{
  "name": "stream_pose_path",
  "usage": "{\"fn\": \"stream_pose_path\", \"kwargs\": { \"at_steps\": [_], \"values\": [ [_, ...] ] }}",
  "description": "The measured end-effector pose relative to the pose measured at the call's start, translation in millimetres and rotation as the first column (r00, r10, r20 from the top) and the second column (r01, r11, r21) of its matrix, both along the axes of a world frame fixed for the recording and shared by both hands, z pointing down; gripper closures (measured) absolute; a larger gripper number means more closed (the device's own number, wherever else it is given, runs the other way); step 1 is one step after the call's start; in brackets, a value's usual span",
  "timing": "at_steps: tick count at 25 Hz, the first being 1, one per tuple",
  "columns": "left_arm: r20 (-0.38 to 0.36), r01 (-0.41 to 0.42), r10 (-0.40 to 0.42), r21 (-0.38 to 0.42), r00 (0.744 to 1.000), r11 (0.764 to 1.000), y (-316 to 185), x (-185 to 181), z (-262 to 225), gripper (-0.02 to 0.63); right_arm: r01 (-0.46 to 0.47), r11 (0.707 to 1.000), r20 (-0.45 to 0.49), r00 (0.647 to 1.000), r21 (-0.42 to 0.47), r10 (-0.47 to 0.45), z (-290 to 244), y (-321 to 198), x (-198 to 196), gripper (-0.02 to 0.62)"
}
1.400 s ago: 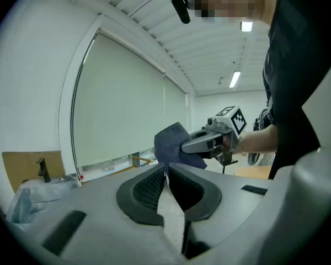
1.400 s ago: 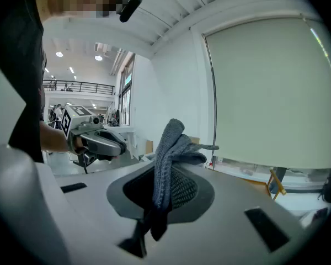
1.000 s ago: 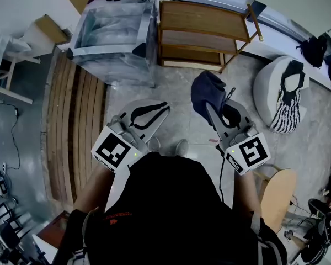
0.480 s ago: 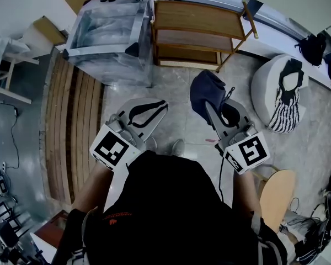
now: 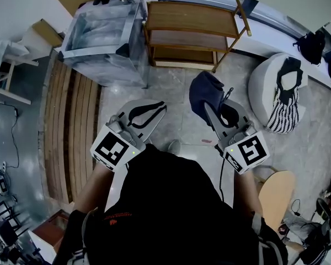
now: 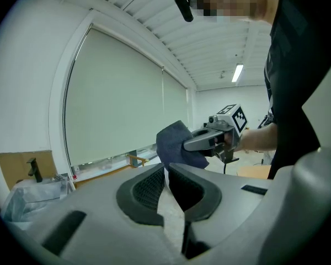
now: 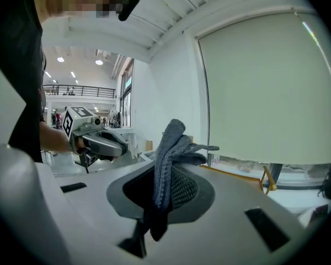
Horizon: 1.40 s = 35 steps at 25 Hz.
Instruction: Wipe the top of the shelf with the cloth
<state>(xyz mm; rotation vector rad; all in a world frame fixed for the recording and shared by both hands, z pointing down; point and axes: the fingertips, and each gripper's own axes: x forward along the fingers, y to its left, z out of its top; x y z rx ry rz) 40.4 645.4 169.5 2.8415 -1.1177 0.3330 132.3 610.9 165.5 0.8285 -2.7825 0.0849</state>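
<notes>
Right now the right gripper [image 7: 168, 173] has its two jaws squeezed tight on the dark blue cloth [image 7: 174, 139]. The cloth sticks up out of the jaws in a bunch, and a bit hangs down below them. The left gripper [image 6: 166, 170] has its jaws pressed together with nothing in between, so it holds nothing.

Both grippers are up in the air in front of the person, side by side but apart, over the grey floor [image 5: 171, 93]. The cloth touches only the right gripper.

The wooden shelf [image 5: 193, 16] stands at the far side of the room, past the grippers. It is just to the right of a big box wrapped in clear plastic [image 5: 102, 29]. Its top board looks bare. The cloth is well apart from it.

I think one part of the job is done: the cloth is picked up. The wiping has not started yet. What is left is to bring the cloth over to the shelf, put it on the top board and rub it across.
</notes>
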Motion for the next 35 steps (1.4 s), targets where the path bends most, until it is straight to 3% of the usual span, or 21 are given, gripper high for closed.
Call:
{"fn": "stream_pose_path", "kwargs": {
  "at_steps": [20,28,35],
  "values": [
    [-0.004,0.024,-0.024,-0.004,1.000,1.000,-50,22,7,0.568,0.000,1.000,0.002,1.000,-0.006,0.000,12,-43,31,0.554],
    [-0.008,-0.028,0.028,-0.009,1.000,1.000,-98,24,22,0.568,-0.038,0.999,-0.016,0.999,-0.022,0.038,22,-88,33,0.554],
    [-0.010,-0.060,0.060,-0.031,0.998,0.998,-165,-2,42,0.568,-0.052,0.997,-0.039,0.998,-0.054,0.050,39,-154,6,0.554]
  ]
}}
